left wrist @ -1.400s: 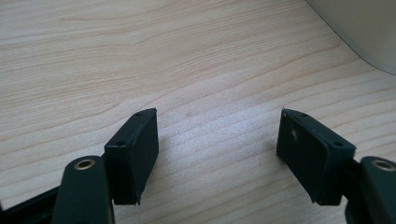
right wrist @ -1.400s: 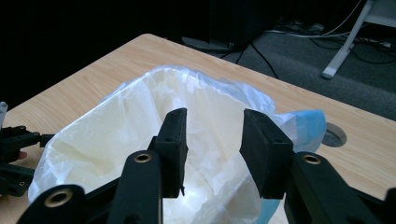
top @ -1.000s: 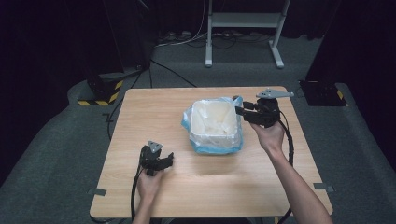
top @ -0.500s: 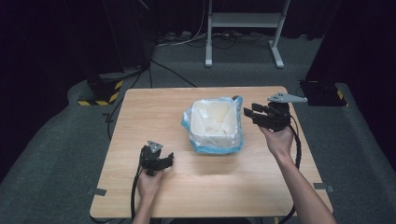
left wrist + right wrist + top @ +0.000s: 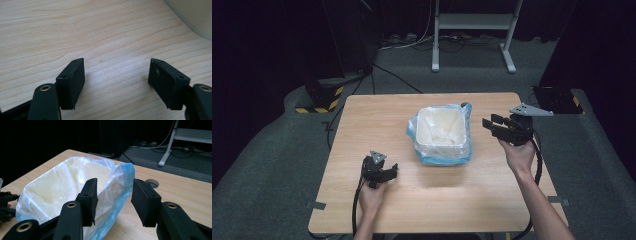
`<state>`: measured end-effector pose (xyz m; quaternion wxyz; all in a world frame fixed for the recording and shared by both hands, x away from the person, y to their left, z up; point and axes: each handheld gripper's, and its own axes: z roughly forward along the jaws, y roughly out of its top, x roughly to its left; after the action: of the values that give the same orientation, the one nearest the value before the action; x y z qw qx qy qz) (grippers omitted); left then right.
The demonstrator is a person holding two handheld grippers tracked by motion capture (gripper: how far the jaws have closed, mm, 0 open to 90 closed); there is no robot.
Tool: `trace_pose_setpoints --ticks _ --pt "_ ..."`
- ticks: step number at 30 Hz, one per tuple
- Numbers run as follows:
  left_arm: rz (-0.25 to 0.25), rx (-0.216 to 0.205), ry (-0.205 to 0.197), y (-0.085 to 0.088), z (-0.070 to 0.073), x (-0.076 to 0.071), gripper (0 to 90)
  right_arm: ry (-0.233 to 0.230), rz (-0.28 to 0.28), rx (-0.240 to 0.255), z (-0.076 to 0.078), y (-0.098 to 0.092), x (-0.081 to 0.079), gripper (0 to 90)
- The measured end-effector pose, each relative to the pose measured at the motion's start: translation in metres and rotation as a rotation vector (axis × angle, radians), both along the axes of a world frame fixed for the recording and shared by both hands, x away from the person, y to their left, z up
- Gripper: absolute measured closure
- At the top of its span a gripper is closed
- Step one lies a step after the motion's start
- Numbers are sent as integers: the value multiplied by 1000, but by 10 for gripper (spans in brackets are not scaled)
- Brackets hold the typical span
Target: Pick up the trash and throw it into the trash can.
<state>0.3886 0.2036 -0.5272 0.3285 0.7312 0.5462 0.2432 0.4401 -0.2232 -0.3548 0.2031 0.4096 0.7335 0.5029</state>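
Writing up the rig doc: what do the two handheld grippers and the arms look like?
Both are black: the left gripper and right gripper have flat rectangular jaw pads with small screw holes, a grey three-cornered plate on top and a trailing black cable. Forearms are bare, no sleeves in view.

A white bin [image 5: 441, 131] lined with a blue-edged plastic bag sits mid-table [image 5: 362, 120]. The left claw [image 5: 391, 172] rests low on the wood; the right claw [image 5: 490, 123], held aloft, points toward the bin.

The right gripper [image 5: 490, 124] has drawn back rightward, away from the lined bin [image 5: 441, 132].
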Motion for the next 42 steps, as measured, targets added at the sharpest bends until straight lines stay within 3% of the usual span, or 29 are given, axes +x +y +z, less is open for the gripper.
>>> trace_pose_setpoints --ticks 20,42 --pt "0 0 0 0 0 0 293 0 -39 25 -15 -27 -19 557" --pt "1 0 0 0 0 0 294 34 -74 66 -51 -48 -38 556"
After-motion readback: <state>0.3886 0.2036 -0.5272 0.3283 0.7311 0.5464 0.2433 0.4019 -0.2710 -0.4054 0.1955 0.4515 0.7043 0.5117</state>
